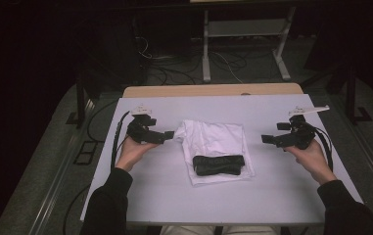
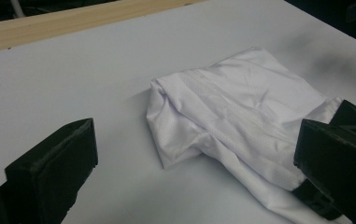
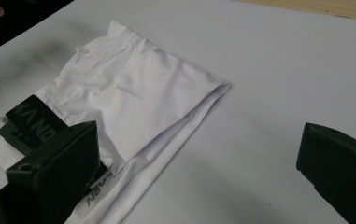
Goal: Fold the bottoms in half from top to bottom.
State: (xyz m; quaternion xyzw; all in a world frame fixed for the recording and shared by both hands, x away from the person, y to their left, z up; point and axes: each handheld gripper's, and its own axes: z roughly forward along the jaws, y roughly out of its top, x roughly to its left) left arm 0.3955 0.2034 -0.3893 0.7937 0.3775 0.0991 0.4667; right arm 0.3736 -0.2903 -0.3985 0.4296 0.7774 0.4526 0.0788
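Note:
A folded white garment [image 1: 213, 142] lies in the middle of the white table [image 1: 174, 196], and a folded black garment with a lettered band [image 1: 218, 164] rests on its near end. My left gripper [image 1: 169, 134] is open just left of the white garment's far left corner [image 2: 166, 93], jaws wide apart above the table. My right gripper [image 1: 266, 139] is open to the right of the pile, a short gap away. In the right gripper view the white garment [image 3: 138, 93] lies ahead, with the black band [image 3: 33, 119] partly behind my left-hand jaw.
The table's far wooden edge [image 1: 213, 90] shows beyond the white top. Behind it on the dark floor stand a white metal frame [image 1: 245, 44] and loose cables [image 1: 174, 68]. A black cable [image 1: 118, 134] trails from the left gripper over the table's left edge.

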